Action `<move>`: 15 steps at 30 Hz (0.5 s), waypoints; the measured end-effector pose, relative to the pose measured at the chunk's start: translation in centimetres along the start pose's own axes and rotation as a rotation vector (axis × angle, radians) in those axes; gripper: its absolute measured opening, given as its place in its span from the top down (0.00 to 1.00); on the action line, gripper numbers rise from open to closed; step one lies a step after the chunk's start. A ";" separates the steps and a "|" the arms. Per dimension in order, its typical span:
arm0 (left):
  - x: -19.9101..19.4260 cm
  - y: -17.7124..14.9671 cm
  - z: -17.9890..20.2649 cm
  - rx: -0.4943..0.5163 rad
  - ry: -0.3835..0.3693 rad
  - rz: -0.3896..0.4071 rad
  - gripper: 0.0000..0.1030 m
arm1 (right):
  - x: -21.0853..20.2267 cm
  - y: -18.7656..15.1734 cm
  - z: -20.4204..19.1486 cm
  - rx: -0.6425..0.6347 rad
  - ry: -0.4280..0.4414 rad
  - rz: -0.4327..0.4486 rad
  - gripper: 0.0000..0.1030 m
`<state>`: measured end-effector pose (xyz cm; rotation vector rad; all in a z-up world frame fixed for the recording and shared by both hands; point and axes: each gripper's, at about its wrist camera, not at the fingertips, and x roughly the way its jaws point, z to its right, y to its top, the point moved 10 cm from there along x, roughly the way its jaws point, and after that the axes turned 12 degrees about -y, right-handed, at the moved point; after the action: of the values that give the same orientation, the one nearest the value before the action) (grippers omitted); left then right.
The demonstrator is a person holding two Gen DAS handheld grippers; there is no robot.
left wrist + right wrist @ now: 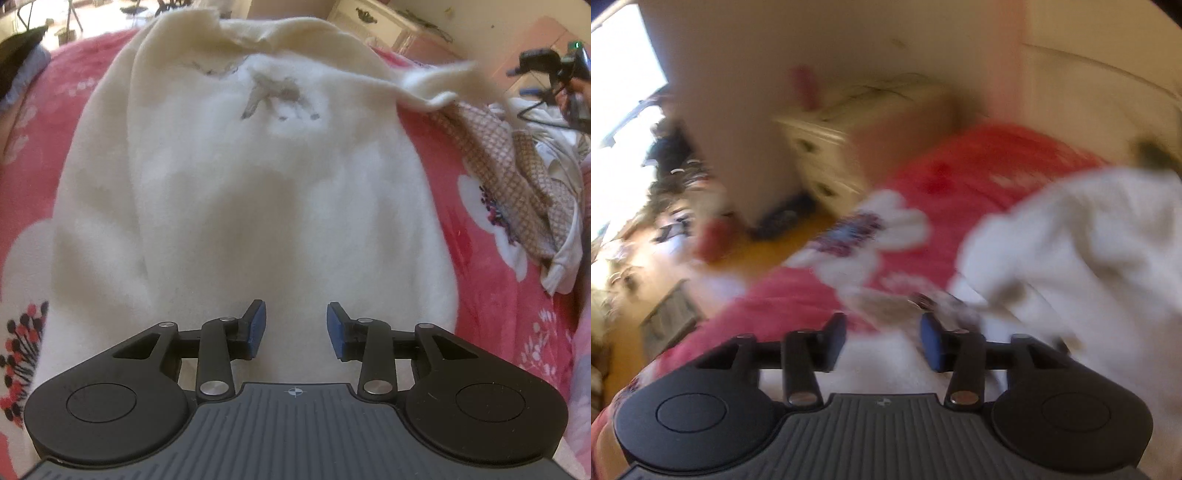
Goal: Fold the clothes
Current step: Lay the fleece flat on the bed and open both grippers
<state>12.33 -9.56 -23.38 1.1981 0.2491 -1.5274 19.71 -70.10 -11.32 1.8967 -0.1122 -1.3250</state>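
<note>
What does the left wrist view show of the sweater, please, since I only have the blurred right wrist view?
Observer: The cream sweater lies spread flat on the pink bedspread, with a grey print on its chest.
Operator: Is the left gripper holding it?
Observer: No. The left gripper hangs over the hem with its jaws apart and no cloth pinched between them.
Operator: Is anything else on the bed?
Observer: Yes. A checked garment lies crumpled beside the sweater's sleeve.
Operator: Can you see my gripper from there?
Observer: Yes. The right gripper is raised beyond that sleeve, clear of the sweater.
</note>
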 end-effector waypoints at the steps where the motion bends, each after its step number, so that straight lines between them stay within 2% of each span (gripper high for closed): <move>1: -0.1 -0.1 -0.1 0.001 -0.002 0.000 0.62 | 0.0 -0.5 0.8 0.035 -0.008 0.004 0.43; 2: -0.3 -0.1 -0.1 0.001 -0.005 0.003 0.62 | -0.7 -0.7 1.6 0.074 0.007 0.022 0.39; 4: -0.7 -0.2 -0.1 0.000 -0.015 0.012 0.61 | -3.2 -0.7 3.1 0.123 0.072 0.072 0.39; 5: -1.0 -0.3 -0.1 0.000 -0.021 0.016 0.60 | -4.8 -1.2 3.4 0.118 0.120 0.075 0.39; 7: -1.6 -0.7 -0.1 0.000 -0.034 0.022 0.60 | -7.2 -3.1 3.0 0.081 0.223 0.028 0.39; 8: -1.9 -0.9 0.0 0.001 -0.041 0.021 0.59 | -8.5 -4.8 2.5 0.050 0.284 -0.020 0.39; 10: -2.5 -1.5 0.3 0.007 -0.056 0.016 0.59 | -11.2 -10.4 1.0 -0.024 0.397 -0.167 0.39; 15: -3.4 -3.2 0.6 0.014 -0.044 0.006 0.60 | -12.1 -28.0 -1.8 -0.089 0.515 -0.532 0.39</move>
<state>8.87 -6.78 -21.84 1.1736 0.2058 -1.5504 5.90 -44.30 -20.10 2.2094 0.7424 -1.0869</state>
